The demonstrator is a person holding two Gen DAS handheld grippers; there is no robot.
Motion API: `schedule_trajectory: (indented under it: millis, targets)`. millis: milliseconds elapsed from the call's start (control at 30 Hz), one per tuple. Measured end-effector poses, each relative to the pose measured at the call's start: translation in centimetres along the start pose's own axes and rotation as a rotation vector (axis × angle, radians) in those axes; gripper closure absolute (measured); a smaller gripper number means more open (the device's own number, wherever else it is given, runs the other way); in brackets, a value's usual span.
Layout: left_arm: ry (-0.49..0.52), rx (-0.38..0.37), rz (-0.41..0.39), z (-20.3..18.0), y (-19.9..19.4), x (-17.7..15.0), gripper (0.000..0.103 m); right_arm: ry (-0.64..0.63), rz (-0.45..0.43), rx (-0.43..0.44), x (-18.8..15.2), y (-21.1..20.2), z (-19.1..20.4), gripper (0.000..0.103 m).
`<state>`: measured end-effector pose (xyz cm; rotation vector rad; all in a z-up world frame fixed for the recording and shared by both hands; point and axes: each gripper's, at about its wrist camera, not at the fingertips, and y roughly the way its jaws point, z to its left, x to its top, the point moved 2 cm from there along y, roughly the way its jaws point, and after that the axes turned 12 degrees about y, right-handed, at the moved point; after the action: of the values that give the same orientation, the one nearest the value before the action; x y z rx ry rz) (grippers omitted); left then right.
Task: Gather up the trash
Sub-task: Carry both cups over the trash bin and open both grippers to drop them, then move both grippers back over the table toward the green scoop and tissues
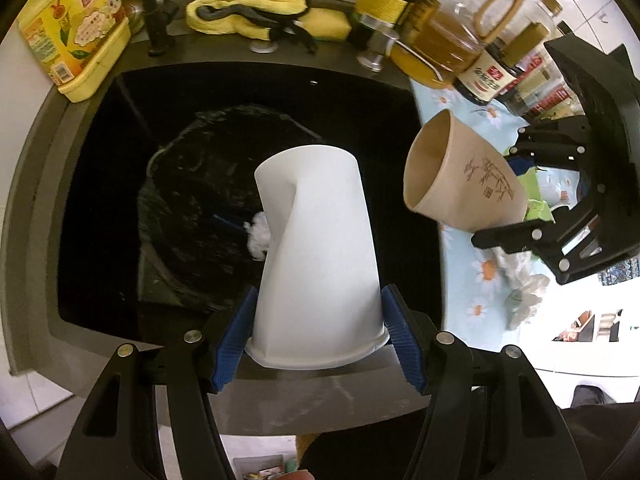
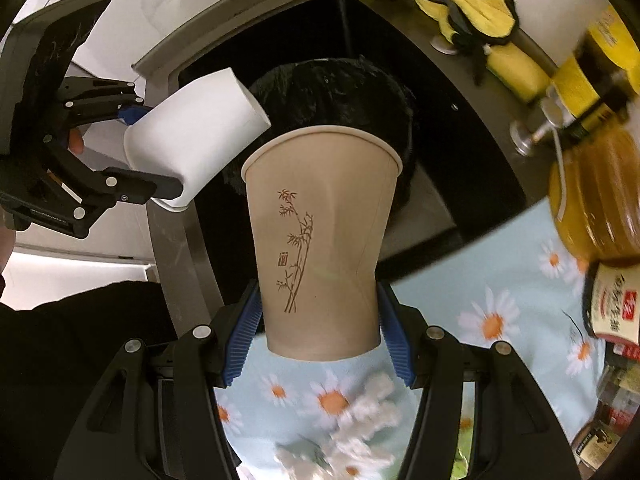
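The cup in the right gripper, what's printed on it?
A brown bamboo drawing on the tan cup, clearest from the right wrist.

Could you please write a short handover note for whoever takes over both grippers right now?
Left gripper: shut on the white paper cup, squashed near its mouth, held above the black bin bag in the sink.
Right gripper: shut on the tan bamboo-print cup, at the sink's edge over the daisy cloth.
Done: a white wad already lies in the bag.
Left: drop both cups in the bag, then fetch the crumpled tissues on the cloth.
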<state>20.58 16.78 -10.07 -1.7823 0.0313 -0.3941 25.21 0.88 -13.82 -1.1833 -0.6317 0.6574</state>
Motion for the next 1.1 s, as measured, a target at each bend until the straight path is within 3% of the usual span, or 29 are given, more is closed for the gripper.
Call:
schedule_trajectory:
  millis: [600,700,733,800,867,1100]
  targets:
    - [-0.053,0.009,0.02,6.6,2.3,2.8,0.041,0.06,0.029,0.054,7.8,4.0,0.2,0.045]
    - [-0.061,0.016,0.04,7.2,2.8,3.1,0.039,0.087,0.045,0.042,8.3,4.6,-0.5,0.041]
    - [-0.062,0.019,0.046,7.3,2.9,3.1,0.039,0.097,0.048,0.026,8.5,4.8,-0.8,0.03]
    - [-0.065,0.023,0.055,7.5,3.2,3.1,0.038,0.103,0.052,0.032,8.7,5.1,-1.0,0.029]
    - [-0.075,0.025,0.062,7.8,3.4,3.1,0.031,0.107,0.052,0.037,8.7,5.2,-1.1,0.029]
    - [-0.059,0.024,0.059,7.7,3.2,3.0,0.031,0.125,0.04,0.03,7.3,4.1,-1.0,0.029]
